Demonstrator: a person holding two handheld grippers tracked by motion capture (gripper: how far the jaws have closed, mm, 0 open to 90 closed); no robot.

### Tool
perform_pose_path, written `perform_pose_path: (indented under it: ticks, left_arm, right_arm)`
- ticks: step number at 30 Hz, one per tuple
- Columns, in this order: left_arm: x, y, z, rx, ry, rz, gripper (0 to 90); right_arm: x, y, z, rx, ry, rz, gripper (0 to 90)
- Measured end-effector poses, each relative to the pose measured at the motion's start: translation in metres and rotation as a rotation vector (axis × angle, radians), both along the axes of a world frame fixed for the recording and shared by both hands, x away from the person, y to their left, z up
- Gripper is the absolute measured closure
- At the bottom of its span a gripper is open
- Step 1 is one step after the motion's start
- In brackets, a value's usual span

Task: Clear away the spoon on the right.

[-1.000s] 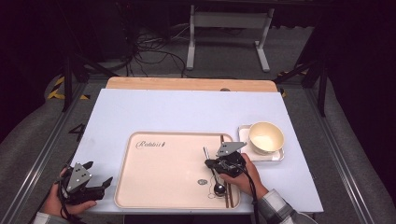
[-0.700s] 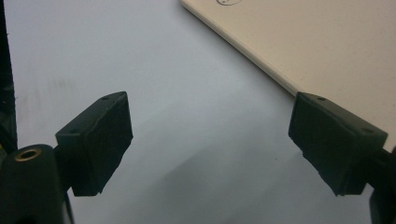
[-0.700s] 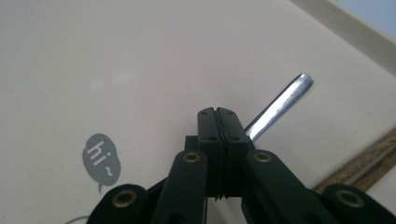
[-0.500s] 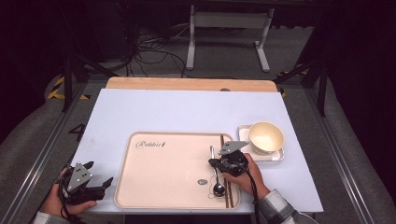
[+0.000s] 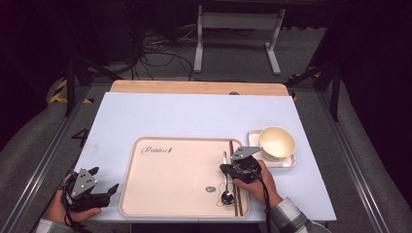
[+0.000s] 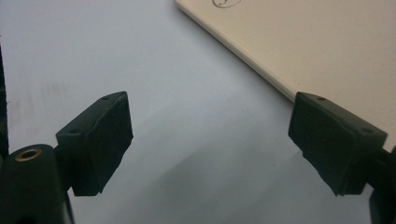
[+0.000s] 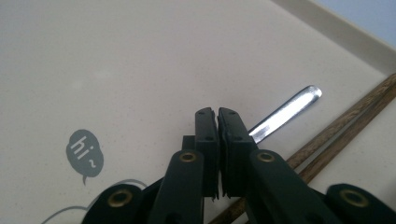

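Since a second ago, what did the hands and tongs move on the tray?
Very little moved. The right tongs shifted slightly, staying over the spoon beside the chopsticks on the tray; in the right gripper view the jaws stand shut, the spoon handle just past them. The left tongs stayed open over the table. Bowl, spoon and chopsticks kept their places.

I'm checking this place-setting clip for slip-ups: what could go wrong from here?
1. The right hand-held gripper has its jaws together over the spoon; whether they pinch the thin metal handle is unclear, so the spoon might slip or swivel.
2. The chopsticks lie right beside the spoon on the tray; moving it could knock them askew.
3. The bowl sits just beyond the right hand; a wide swing might bump it.
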State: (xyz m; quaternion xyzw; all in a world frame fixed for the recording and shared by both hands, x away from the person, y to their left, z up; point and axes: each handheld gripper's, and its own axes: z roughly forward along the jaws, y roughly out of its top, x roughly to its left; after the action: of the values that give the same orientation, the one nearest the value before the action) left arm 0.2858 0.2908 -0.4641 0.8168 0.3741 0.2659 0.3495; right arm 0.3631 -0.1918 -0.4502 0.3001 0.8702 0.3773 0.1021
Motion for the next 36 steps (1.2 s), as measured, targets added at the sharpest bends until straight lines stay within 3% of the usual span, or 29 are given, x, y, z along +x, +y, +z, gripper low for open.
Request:
perform_pose_path:
  ticks: [7,9,13,19,27,36]
  left_arm:
    - [0.001,0.003,0.000,-0.012,-0.010,0.006,14.5]
    - [0.001,0.003,0.000,-0.020,-0.015,0.001,14.8]
    - [0.003,0.001,0.001,-0.025,-0.019,0.001,14.8]
    - [0.010,-0.003,0.002,-0.022,-0.025,-0.015,14.8]
    - [0.020,-0.007,0.002,-0.028,-0.028,-0.042,14.8]
    - [0.020,-0.010,0.004,-0.014,-0.036,-0.060,14.9]
  right_arm:
    - [-0.003,-0.004,0.016,0.074,-0.050,0.007,84.0]
    - [-0.003,-0.006,0.021,0.087,-0.058,0.034,86.1]
    - [-0.003,-0.007,0.023,0.079,-0.067,0.037,86.3]
    - [-0.012,-0.018,0.035,0.083,-0.116,0.021,84.7]
    - [-0.017,-0.045,0.057,0.130,-0.197,-0.056,78.0]
    - [-0.017,-0.098,0.078,0.169,-0.280,-0.248,61.4]
